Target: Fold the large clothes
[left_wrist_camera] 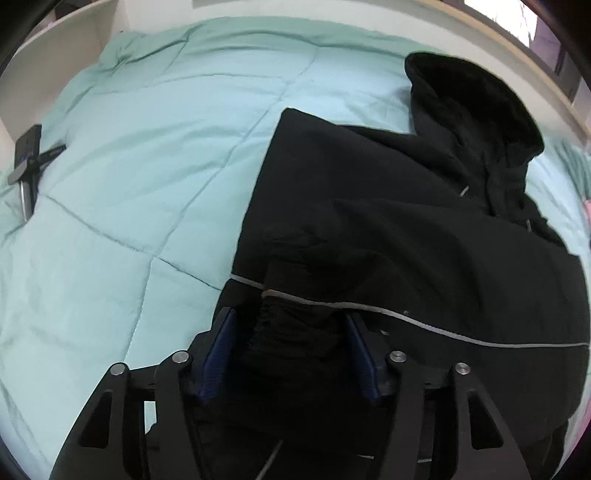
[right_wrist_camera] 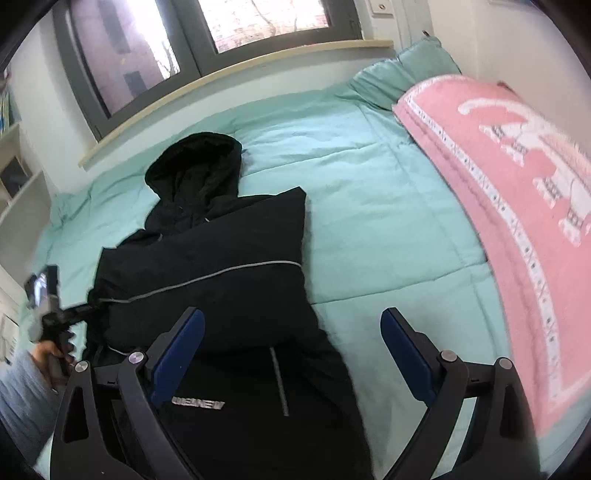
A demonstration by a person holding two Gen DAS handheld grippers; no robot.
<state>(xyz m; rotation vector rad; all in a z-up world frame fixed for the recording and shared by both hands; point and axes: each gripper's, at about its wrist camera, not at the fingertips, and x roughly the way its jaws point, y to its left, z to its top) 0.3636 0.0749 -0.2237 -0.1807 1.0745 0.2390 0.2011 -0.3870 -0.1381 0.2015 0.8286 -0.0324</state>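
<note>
The black hooded jacket (right_wrist_camera: 207,266) lies on the mint quilt (right_wrist_camera: 369,206) of the bed. Only the right view shows window (right_wrist_camera: 229,33) and pink blanket (right_wrist_camera: 517,206) — right tongs (right_wrist_camera: 291,325) wide; left tongs (left_wrist_camera: 288,325) parted, cuff between.

Soft daylight admitted through window (right_wrist_camera: 258,22), panes overexposed; fisheye bending at edges; motion blur at right-view margins.

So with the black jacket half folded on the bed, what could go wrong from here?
The sleeve cuff lies loose between the open left gripper pads, so it may slide off the jacket. The hood still sticks out, which could leave the fold lumpy.
</note>
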